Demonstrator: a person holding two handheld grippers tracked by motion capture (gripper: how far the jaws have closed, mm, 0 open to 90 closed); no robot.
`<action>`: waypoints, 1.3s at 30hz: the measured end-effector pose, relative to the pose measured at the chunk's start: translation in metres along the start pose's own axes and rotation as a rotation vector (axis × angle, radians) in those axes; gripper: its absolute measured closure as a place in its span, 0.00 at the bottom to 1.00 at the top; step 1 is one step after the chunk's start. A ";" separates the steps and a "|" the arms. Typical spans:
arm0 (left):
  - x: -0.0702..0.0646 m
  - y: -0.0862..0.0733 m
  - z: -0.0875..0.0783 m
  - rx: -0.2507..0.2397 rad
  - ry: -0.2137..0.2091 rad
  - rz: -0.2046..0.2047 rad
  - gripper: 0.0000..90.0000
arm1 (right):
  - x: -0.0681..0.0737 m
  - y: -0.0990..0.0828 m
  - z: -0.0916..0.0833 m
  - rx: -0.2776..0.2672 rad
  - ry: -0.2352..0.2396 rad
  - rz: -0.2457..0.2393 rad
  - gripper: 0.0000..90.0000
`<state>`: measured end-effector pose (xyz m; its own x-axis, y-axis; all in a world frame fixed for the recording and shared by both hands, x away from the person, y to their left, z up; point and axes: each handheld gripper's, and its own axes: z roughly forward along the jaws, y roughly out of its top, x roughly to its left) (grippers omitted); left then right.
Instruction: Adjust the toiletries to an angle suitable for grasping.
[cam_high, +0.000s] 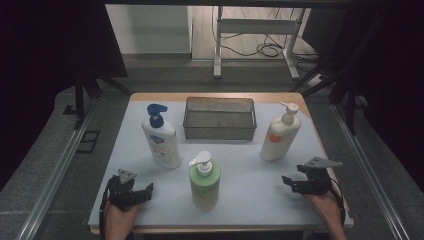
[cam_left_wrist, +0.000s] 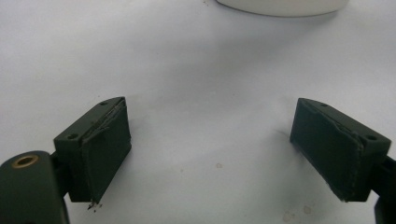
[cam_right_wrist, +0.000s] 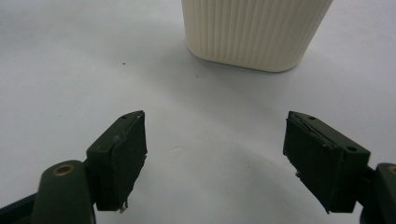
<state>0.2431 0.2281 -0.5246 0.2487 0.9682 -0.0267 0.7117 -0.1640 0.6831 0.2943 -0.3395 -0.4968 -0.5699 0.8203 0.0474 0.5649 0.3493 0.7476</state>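
Room: dark curtains on both sides, grey floor, a white metal stand (cam_high: 255, 30) with loose cables behind the table.
Table: wooden top (cam_high: 215, 96) covered by a pale sheet (cam_high: 250, 180); everything stands on the sheet.
Basket: grey wire mesh, rectangular (cam_high: 220, 118), at the far middle of the sheet, nothing inside it.
White bottle, blue pump (cam_high: 161, 137): upright, left of the basket, well apart from it.
Cream bottle, white pump (cam_high: 280, 135): right of the basket, leaning slightly, orange mark on its front; in the right gripper view its ribbed base (cam_right_wrist: 252, 32) stands ahead of the jaws, not touching them.
Green bottle, white pump (cam_high: 204, 182): upright, near the front middle, between the two hands.
Left gripper (cam_high: 142, 192): at the front left corner, held by a hand; jaws spread wide with bare sheet between them (cam_left_wrist: 210, 149); a white bottle's base shows at the top edge of its own view.
Right gripper (cam_high: 290, 182): at the front right, held by a hand, near the cream bottle; jaws spread, nothing between them (cam_right_wrist: 215, 154).
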 end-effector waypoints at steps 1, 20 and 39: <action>0.000 0.000 0.000 0.000 0.000 0.000 0.13 | -0.002 0.002 -0.001 0.010 0.006 0.010 0.27; 0.000 0.000 0.000 -0.001 0.001 0.001 0.13 | -0.024 0.020 0.003 0.020 -0.039 0.074 0.55; 0.000 0.000 0.000 0.001 0.001 0.004 0.13 | -0.053 0.034 0.026 0.044 -0.086 0.102 1.00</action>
<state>0.2430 0.2283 -0.5247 0.2508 0.9678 -0.0235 0.7112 -0.1677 0.6827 0.3594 -0.3596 -0.4914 -0.4555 0.8880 0.0633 0.6440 0.2796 0.7121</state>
